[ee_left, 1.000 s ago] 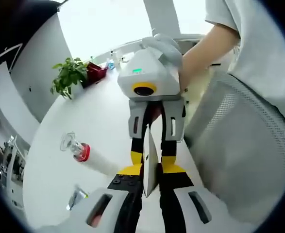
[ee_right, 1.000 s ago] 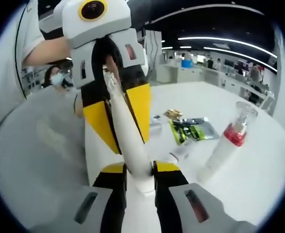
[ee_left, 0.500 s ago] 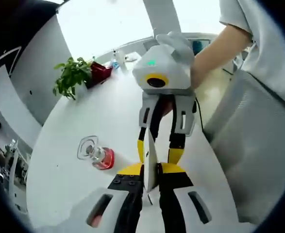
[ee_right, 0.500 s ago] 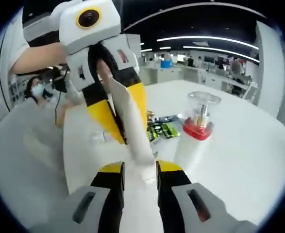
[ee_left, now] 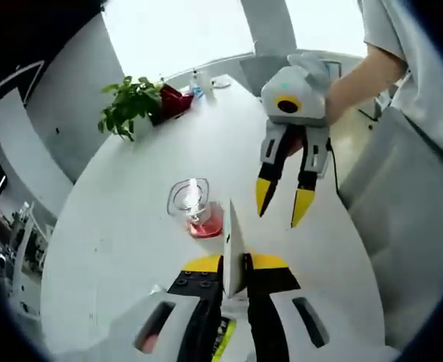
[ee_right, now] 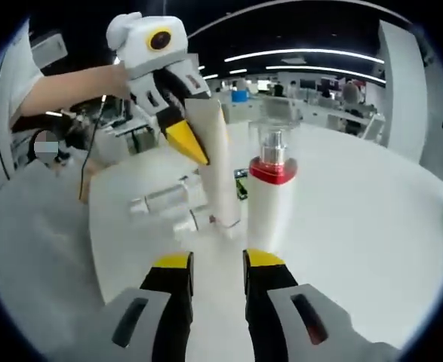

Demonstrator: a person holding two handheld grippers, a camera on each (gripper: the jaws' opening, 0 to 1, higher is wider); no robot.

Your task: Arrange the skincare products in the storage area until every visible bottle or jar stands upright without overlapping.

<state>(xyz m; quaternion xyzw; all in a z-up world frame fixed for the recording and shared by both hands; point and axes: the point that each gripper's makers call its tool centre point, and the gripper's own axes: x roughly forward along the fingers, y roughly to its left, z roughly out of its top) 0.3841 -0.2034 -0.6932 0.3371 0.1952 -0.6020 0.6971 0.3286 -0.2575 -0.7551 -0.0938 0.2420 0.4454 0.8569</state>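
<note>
The white soft tube (ee_right: 215, 162) is pinched at its flat end by the left gripper (ee_right: 187, 139), standing just beside the red-collared white pump bottle (ee_right: 270, 204). The right gripper (ee_left: 285, 207) is held apart and empty. The tube could topple against the bottle if released off balance on the round white table (ee_right: 372, 226).

On the table (ee_right: 372, 226) we see a tube (ee_right: 216, 170) standing just left of a pump bottle (ee_right: 269, 197), with a plant (ee_left: 130, 108) at the far edge.

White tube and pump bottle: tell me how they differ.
The white tube is pinched at its top by the left tool; the pump bottle stands free. The tube is flat and plain white; the bottle is round, with a red collar and clear cap. Both have white bodies and stand side by side on the table.
</note>
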